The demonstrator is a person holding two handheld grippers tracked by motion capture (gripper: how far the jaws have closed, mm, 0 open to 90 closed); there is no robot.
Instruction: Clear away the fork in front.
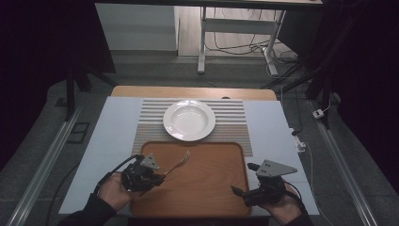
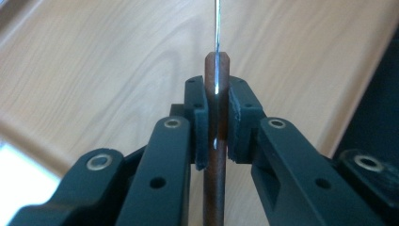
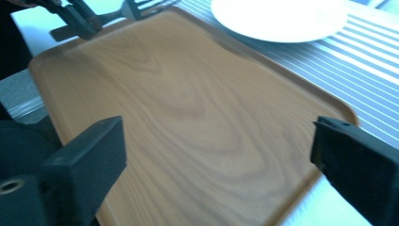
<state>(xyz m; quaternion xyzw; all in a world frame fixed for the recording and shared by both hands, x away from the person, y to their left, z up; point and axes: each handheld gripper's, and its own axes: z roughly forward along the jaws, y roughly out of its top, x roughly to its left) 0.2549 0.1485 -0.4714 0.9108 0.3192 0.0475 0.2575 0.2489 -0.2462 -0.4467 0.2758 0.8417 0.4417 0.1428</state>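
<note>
The left gripper (image 1: 157,179) is clamped on the brown handle of a fork (image 1: 178,163), carrying it over the wooden tray (image 1: 207,188), tines toward 1 o'clock. This looks like a table-setting step; next it likely needs lowering beside the white plate (image 1: 189,120), which sits empty at 12 o'clock on a striped placemat (image 1: 230,122). The right gripper (image 1: 242,193) waits with jaws wide apart at the tray's 4 o'clock corner. The tray is bare.
</note>
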